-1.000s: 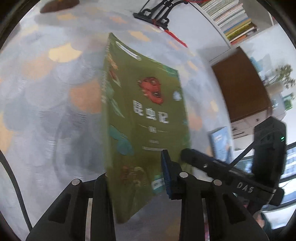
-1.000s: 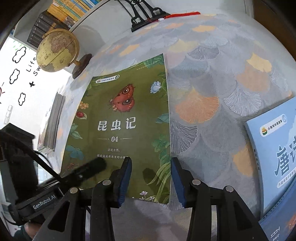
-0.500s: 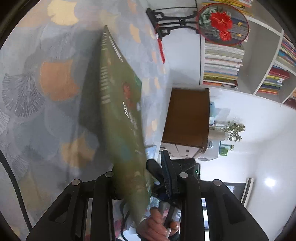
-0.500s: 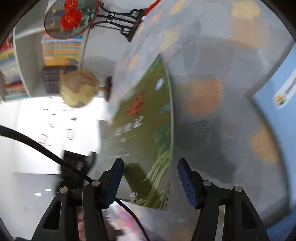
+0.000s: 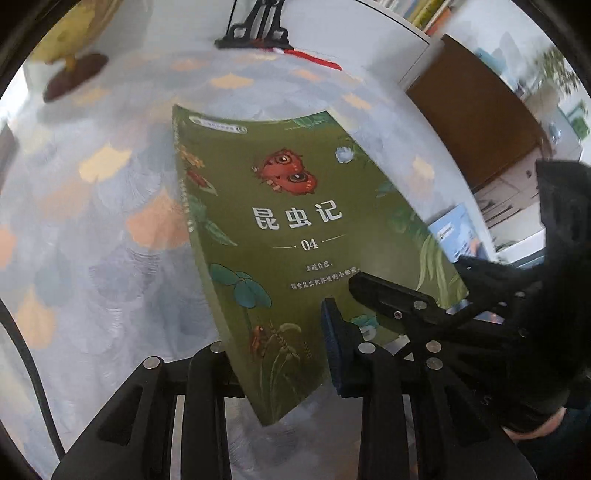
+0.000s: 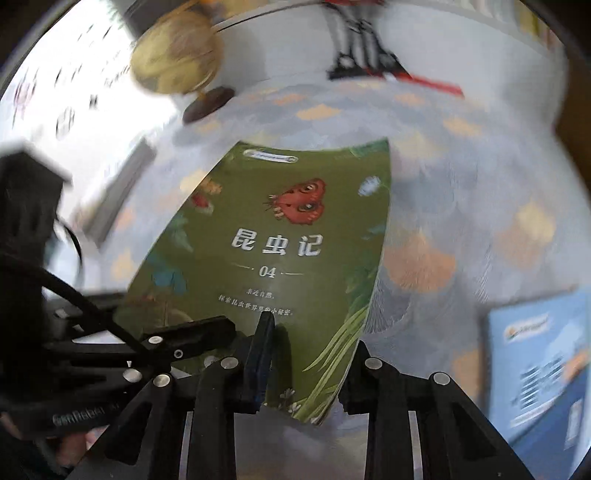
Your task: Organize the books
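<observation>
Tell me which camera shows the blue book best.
The right wrist view: the blue book lies at its right edge with much of the cover showing, though blurred. The left wrist view shows only a small corner, mostly hidden behind the green book.

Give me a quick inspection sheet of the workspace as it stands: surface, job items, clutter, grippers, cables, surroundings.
Surface: tablecloth with a grey, orange and yellow fan pattern.
Job's things: green book, cover showing, lifted off the cloth at its near end; blue book flat at the right.
Clutter: globe on a dark base; black ornate stand with a red tassel.
Grippers: left gripper clamped on the green book's near left edge; right gripper closing on its near right edge, book between the jaws.
Cables: black cable at the left edge of the left view.
Surroundings: bookshelf behind; brown cabinet to the right.
</observation>
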